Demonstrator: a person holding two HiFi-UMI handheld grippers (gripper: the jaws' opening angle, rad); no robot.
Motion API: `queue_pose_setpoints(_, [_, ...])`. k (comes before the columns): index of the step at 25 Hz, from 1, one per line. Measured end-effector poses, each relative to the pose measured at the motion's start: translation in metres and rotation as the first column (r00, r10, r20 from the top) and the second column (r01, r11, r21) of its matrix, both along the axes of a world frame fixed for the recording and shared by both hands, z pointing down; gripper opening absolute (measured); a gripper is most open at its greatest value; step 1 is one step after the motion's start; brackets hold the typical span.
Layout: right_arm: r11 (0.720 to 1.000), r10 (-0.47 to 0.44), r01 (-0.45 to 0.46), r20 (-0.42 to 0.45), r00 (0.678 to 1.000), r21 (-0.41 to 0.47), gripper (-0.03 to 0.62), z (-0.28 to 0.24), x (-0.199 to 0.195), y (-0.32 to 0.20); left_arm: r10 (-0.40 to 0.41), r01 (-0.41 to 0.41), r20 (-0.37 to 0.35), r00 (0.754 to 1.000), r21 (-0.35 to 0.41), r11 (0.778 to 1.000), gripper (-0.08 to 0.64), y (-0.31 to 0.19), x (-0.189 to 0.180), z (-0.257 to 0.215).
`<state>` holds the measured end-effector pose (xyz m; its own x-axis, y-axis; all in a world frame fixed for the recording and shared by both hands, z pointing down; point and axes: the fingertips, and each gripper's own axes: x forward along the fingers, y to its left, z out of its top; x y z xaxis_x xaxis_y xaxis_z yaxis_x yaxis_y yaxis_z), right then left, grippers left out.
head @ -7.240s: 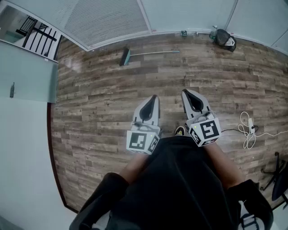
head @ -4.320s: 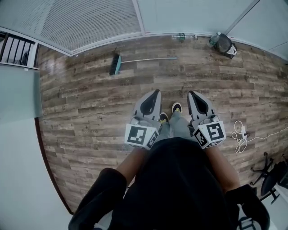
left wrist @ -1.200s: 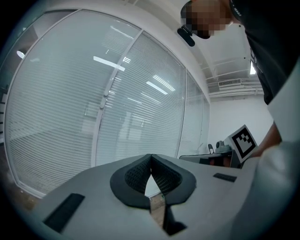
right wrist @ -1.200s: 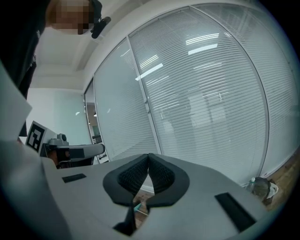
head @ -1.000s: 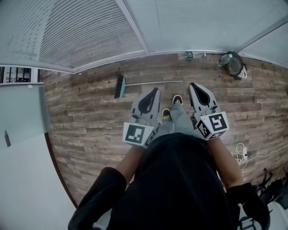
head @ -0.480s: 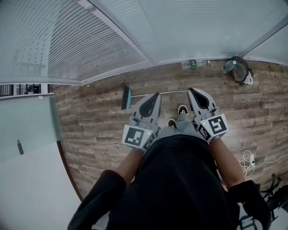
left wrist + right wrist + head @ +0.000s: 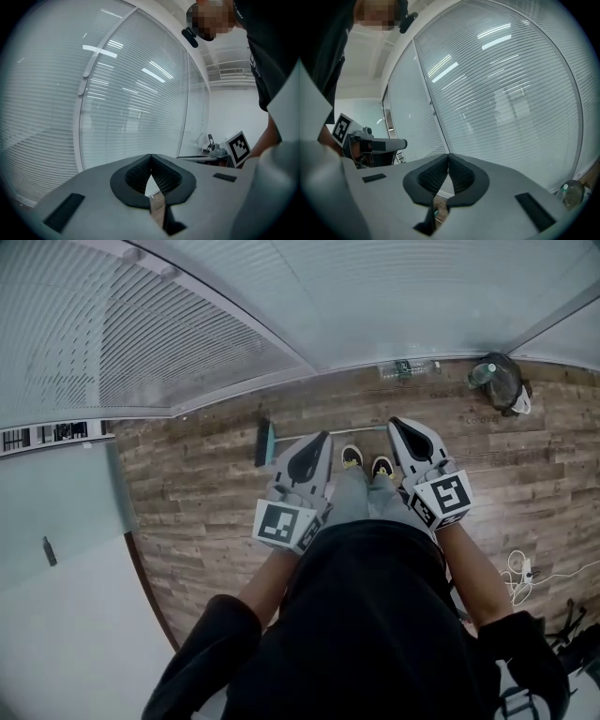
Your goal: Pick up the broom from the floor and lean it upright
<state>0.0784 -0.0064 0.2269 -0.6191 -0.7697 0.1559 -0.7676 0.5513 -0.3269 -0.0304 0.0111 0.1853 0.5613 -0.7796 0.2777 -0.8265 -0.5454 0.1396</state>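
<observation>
The broom (image 7: 265, 443) lies flat on the wooden floor near the glass wall, with its teal head to the left and its thin handle (image 7: 364, 429) running right. In the head view my left gripper (image 7: 324, 436) hovers over the handle's middle and hides part of it. My right gripper (image 7: 394, 422) is over the handle's right end. Both are held level and well above the floor. In each gripper view the jaws meet at the tips with nothing between them: left gripper (image 7: 151, 157), right gripper (image 7: 448, 155). Neither view shows the broom.
The person's shoes (image 7: 352, 457) stand just short of the broom. A glass wall with blinds (image 7: 234, 324) closes off the far side. A dark bag with a bottle (image 7: 498, 381) sits at the wall to the right. White cable (image 7: 518, 568) lies on the floor at right.
The person has walked up to the wall. The broom has come from far ahead to just beyond the shoes and under the gripper tips. Both grippers stayed shut.
</observation>
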Motion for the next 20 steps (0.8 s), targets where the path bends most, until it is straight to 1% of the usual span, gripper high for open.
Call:
queue_pose_setpoints(4, [1.000,0.002,-0.003,-0.007,1.000,-0.011,0.020,0.005,-0.006,-0.014,0.022,-0.022,0.005,1.000,-0.018,1.000,0.023,-0.012,-0.001,0.007])
queue_pose_setpoints(9, [0.999,0.025,-0.025,-0.018,1.000,-0.039,0.020,0.012,-0.017,-0.037,0.042,-0.042,-0.007,0.999,-0.030,0.999,0.022,-0.039,-0.011,0.014])
queue_pose_setpoints(16, [0.995,0.066,-0.072,-0.088,0.994,-0.065,0.020,0.021,-0.035,-0.063,0.081,-0.082,-0.031,0.996,-0.029,0.996,0.023,-0.077,-0.033,0.030])
queue_pose_setpoints(20, [0.992,0.075,-0.087,-0.140,0.987,-0.089,0.020,0.029,-0.047,-0.076,0.125,-0.126,-0.021,0.992,-0.047,0.991,0.023,-0.092,-0.047,0.050])
